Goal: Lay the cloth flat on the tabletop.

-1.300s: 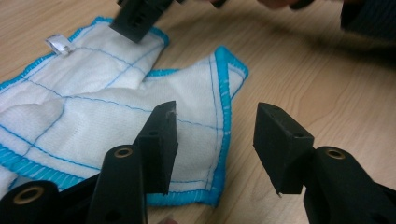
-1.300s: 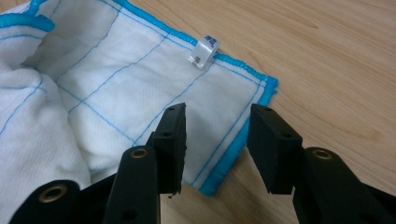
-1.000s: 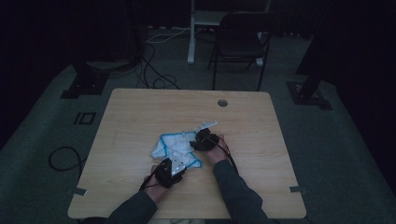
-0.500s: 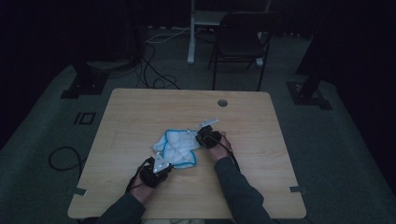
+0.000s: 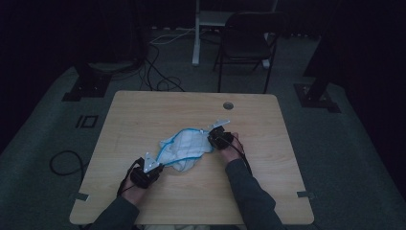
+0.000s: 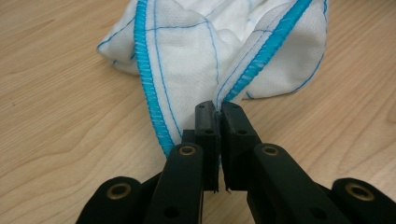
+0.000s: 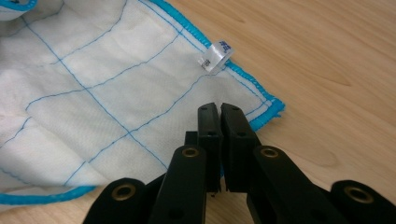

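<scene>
A white cloth (image 5: 184, 148) with thin blue grid lines and a bright blue stitched edge lies bunched near the middle of the wooden table (image 5: 143, 110). In the high view it stretches from about four o'clock of the table's centre, where the right gripper (image 5: 216, 138) meets it, down toward eight o'clock, where the left gripper (image 5: 154, 168) meets it.

The left gripper's jaws are pressed together on the cloth: in the left gripper view (image 6: 217, 114) a fold of the blue edge comes straight out from between the two black jaws at twelve o'clock, and the cloth (image 6: 205, 51) rises crumpled beyond them, one blue hem running off toward eleven o'clock and another toward one o'clock. These jaws have just been closing, with the cloth between them.

The right gripper is likewise clamped on the cloth. In the right gripper view (image 7: 218, 116) its jaws stand tight together over a corner of the cloth (image 7: 93, 102), which lies flat on the table and spreads away toward nine and ten o'clock. A small white tag (image 7: 215, 57) is sewn into the blue hem just beyond the jaws, at about twelve o'clock. The corner's tip lies just to the two o'clock side of the jaws. These jaws, too, have just been closing on the cloth.

A person's hand holds each gripper, with dark sleeves (image 5: 251, 201) coming in from six o'clock of the high view.
</scene>
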The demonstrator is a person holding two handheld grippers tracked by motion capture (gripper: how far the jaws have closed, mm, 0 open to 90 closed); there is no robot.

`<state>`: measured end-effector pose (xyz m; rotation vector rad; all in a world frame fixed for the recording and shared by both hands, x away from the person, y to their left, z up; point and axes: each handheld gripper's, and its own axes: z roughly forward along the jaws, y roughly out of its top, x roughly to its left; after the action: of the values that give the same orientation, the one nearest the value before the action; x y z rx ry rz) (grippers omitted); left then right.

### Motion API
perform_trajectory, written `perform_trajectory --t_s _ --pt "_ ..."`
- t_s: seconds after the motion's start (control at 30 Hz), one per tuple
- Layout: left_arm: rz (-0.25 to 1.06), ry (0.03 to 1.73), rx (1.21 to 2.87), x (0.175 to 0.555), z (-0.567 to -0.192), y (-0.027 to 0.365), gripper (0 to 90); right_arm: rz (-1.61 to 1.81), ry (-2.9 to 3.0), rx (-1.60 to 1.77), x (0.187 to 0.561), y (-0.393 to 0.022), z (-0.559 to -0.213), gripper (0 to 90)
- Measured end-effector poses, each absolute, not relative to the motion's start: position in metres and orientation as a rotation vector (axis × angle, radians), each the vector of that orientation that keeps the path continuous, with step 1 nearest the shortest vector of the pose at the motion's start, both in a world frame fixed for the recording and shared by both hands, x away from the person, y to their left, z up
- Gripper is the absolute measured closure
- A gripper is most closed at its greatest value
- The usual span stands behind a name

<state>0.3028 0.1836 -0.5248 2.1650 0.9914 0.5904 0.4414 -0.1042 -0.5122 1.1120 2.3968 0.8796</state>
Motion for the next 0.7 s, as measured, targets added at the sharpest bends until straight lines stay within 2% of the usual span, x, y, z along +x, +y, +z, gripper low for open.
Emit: perform_trajectory --t_s 0.7 --pt "0.633 1.045 2.196 0.311 -0.527 0.193 87.3 0.82 2.3 1.201 0.448 -0.154 -0.5 88.0"
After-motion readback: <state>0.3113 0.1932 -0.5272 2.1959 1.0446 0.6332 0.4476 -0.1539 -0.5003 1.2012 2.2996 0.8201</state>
